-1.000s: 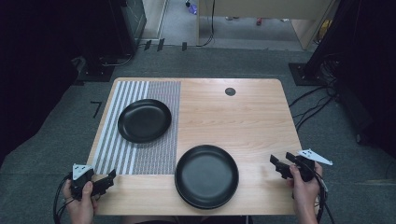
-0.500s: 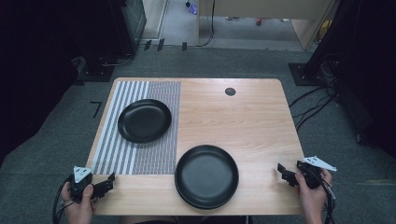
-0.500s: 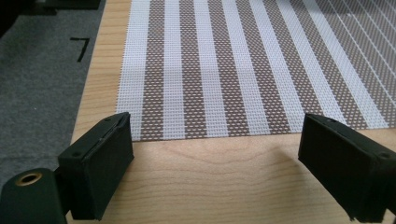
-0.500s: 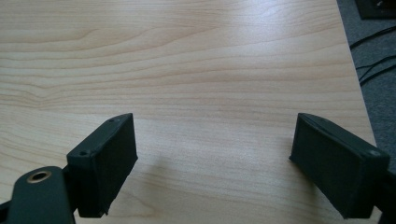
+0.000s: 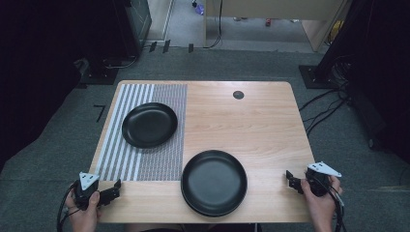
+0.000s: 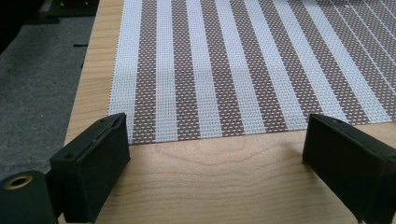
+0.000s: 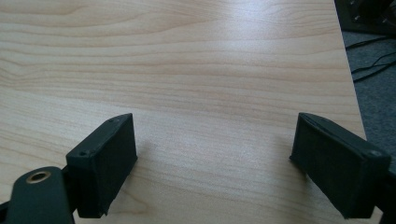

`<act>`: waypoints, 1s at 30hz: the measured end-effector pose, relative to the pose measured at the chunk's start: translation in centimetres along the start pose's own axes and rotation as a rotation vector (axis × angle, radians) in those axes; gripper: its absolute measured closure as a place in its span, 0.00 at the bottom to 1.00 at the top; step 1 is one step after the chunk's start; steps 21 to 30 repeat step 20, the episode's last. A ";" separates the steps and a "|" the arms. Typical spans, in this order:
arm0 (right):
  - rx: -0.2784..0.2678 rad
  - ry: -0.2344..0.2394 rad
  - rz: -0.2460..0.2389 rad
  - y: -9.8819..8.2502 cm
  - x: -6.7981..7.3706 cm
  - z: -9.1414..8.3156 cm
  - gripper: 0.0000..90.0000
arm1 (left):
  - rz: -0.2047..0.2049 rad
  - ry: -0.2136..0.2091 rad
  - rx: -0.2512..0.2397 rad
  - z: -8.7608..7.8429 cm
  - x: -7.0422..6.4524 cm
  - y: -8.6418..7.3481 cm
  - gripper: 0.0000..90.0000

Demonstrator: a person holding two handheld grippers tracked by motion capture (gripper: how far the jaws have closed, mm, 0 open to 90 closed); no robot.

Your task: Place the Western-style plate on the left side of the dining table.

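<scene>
The left gripper (image 5: pixel 115 189) rests at the near left corner of the table (image 5: pixel 270 125), jaws spread wide and empty. In the left gripper view its jaws stand over bare wood just short of the near edge of the striped mat (image 6: pixel 243 65). The right gripper (image 5: pixel 293 181) sits at the near right edge, jaws likewise wide apart and holding nothing; the right gripper view shows bare wood between them.

The large black plate (image 5: pixel 213 182) lies at the near centre, between the two grippers and apart from both, its near rim close to the table edge. The smaller black plate (image 5: pixel 149 124) lies on the mat, far left.

Risks:
- The large plate sits close to the near edge. A push from either side, rather than a clean grip on the rim, could slide it off.
- The rim is low and smooth. A shallow bite is likely to slip.
- The left jaws are close to the mat edge. A low forward sweep could catch and drag the mat, shifting the smaller plate.

Compared with one second earlier, the right gripper has drawn back toward the near edge. The left gripper has moved only slightly. Both plates are unchanged.
</scene>
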State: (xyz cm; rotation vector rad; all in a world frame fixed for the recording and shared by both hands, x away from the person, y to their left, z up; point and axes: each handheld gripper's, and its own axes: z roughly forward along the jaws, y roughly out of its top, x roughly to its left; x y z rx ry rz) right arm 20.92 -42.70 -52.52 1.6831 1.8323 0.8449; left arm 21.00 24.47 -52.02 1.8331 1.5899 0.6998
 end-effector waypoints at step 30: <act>0.005 -0.005 -0.012 0.0 0.2 0.0 0.15 | -0.010 0.006 0.019 0.0 0.0 0.3 0.10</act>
